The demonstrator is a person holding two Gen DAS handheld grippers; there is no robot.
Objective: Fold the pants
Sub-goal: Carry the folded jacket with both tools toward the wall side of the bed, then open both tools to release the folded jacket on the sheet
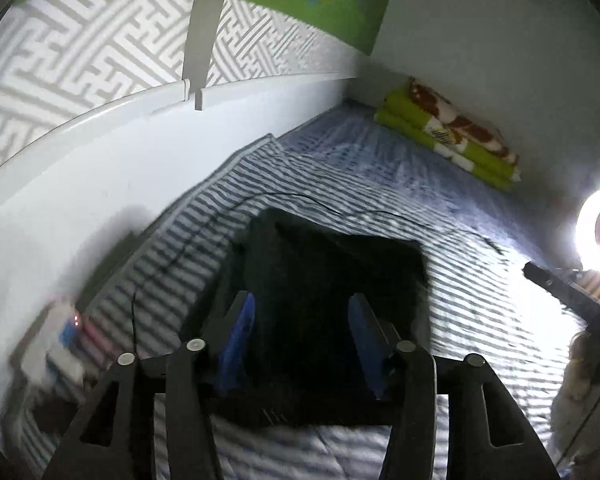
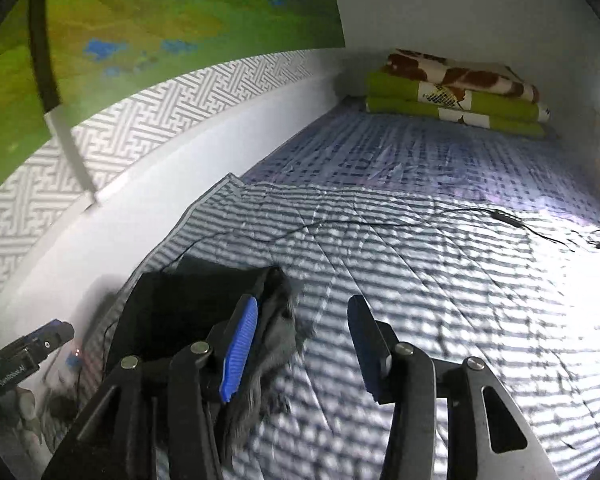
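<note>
A white bed rail runs along your left, with patterned wallpaper above it. Just right of it, on the striped sheet, the black pants lie as a compact dark block, apparently already folded at least once. Your left gripper hangs over their near edge, blue pads spread wide and gripping nothing. Farther right, your right gripper is also wide and empty, its left pad beside the pants' loose right corner. To fold well, pinch both near corners squarely, lift together, and lay edge onto edge. A thin black cable crosses the sheet just beyond; avoid snagging it. Folded green blankets sit far right, well clear.
</note>
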